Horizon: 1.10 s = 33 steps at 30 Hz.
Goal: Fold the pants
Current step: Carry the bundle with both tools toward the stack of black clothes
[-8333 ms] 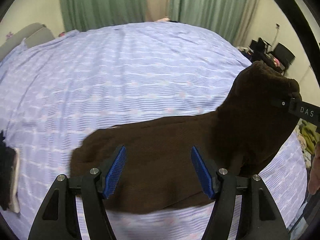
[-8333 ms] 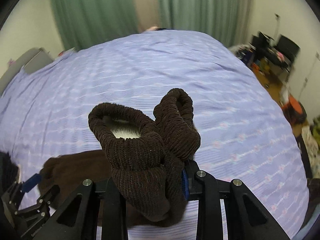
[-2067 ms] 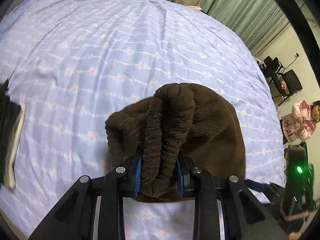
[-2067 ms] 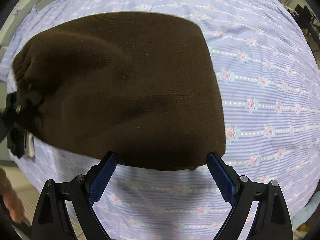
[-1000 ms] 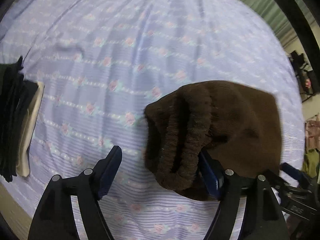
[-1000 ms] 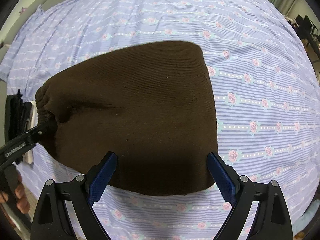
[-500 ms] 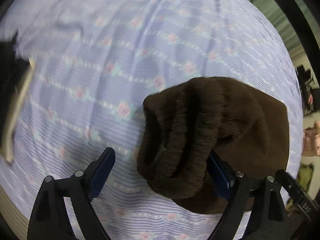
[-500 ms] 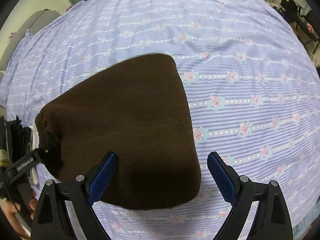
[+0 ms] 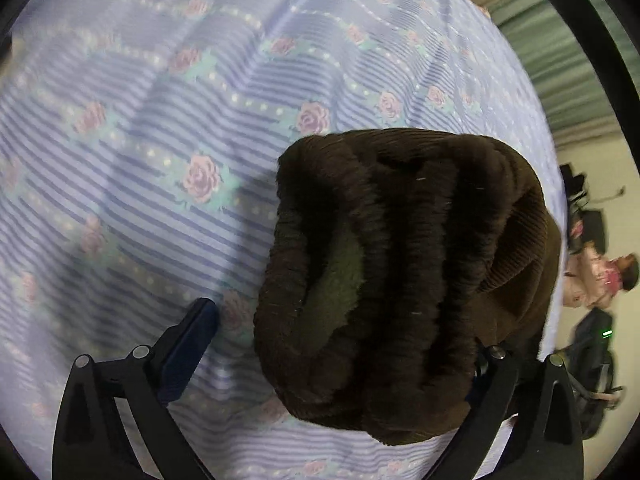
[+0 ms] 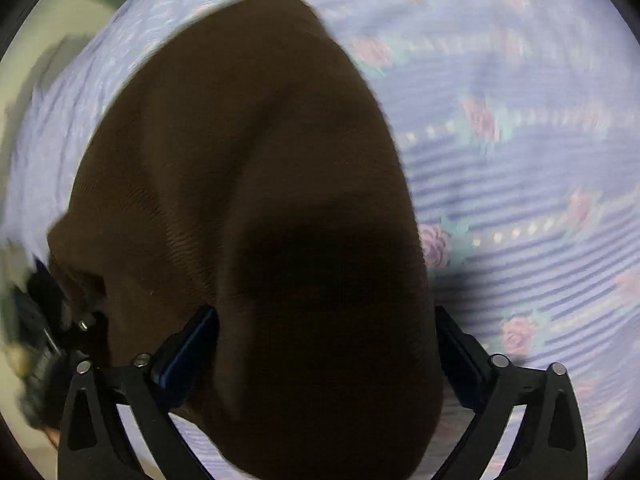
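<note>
- Right now the brown pants (image 9: 400, 280) lie as a folded bundle on the bed (image 9: 160, 160), over its lilac, rose-striped sheet, with the ribbed waistband bunched up nearest the left claw (image 9: 340, 344).
- The left claw's jaws have just been opening and now stand wide; the waistband sits between them, leaning on the right-hand finger, while the left-hand pad (image 9: 188, 344) is clear of the cloth, so nothing is clamped.
- The right claw (image 10: 328, 356) has likewise just spread wide, straddling the smooth folded end of the pants (image 10: 260, 200). The fabric fills the gap and brushes both fingers, but I judge it released, not gripped.
- Risk: the thick waistband could catch on the left claw's right-hand finger as it lifts away, dragging the top layer and springing the fold open.
- Risk: the bulky, fleecy cloth looks springy; let go unpressed, the bundle may slump or unroll on the soft bedding.
- Room: open sheet spreads to the left and beyond the bundle in the left wrist view. The bed's edge falls away close on the right there, with room clutter beyond, so any nudge should go inward.
</note>
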Available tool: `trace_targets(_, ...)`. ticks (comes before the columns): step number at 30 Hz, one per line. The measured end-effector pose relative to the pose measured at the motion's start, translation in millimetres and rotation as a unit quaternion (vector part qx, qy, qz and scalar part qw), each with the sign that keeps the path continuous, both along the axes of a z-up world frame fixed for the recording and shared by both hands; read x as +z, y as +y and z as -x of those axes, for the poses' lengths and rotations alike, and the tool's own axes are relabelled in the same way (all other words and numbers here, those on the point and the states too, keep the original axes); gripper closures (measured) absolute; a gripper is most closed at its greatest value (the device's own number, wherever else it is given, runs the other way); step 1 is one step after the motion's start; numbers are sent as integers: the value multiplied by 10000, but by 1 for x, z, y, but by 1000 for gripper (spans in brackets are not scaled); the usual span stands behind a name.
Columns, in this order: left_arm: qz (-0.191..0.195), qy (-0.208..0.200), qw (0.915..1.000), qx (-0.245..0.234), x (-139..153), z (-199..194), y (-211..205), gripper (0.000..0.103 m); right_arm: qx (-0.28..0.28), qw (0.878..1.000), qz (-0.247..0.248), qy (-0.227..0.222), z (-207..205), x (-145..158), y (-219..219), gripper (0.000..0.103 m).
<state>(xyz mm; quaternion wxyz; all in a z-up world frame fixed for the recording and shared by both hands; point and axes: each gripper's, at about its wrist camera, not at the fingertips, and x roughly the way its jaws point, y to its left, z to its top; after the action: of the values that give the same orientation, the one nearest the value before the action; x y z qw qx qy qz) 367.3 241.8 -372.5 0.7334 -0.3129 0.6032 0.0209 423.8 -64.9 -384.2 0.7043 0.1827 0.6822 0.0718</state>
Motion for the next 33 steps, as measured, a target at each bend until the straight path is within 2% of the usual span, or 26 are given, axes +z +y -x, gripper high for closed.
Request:
trace_targets(3,-50,-201,9998,-7,-1,-2,-8,5,57,9998,85,-182,3,0,5,1)
trace_targets(4,-31,-282,9996,-9,0,-2,-12,17,32,9996,107,-247,4,2,7,5)
trace_targets(5,47,-342,9994,19,4,-3,-16,36,-17,9995,86,-315,5,4,9,11)
trace_targets(6,37,-382,9992,70,11,-4,-20,36,-129,9990,-56,-415,8,8,10,20)
trace_targets(8,-345,-508,9981,-110,26,-10,-32,45,-201,9980,74,-602,14,17,16,29)
trace_targets(9,-557,-544,9966,-273,32,-12,-40,46,-207,9974,153,-668,18,22,19,36)
trace_targets(10,-601,-577,9960,-320,36,-11,-43,51,-218,9968,217,-732,21,27,22,43)
trace_targets(11,-590,-665,9954,-362,41,-10,-44,61,-208,9961,273,-810,23,32,25,46)
trace_targets(13,-579,-739,9947,-424,50,-7,-44,68,-91,9939,486,-988,31,47,38,53)
trace_targets(16,-452,-842,9945,-440,64,3,-40,71,74,9896,684,-1265,47,70,53,56)
trace_targets(22,-280,-1081,9932,-335,94,35,-27,73,189,9863,447,-1577,87,110,57,57)
trace_targets(27,-436,-1276,9907,-157,123,84,-21,73,434,9832,362,-1736,120,131,69,57)
trace_targets(29,-532,-1354,9893,-61,137,99,-9,73,531,9821,273,-1786,127,136,73,57)
trace_targets(33,-776,-1551,9846,230,170,131,30,73,875,9768,100,-1954,146,156,111,57)
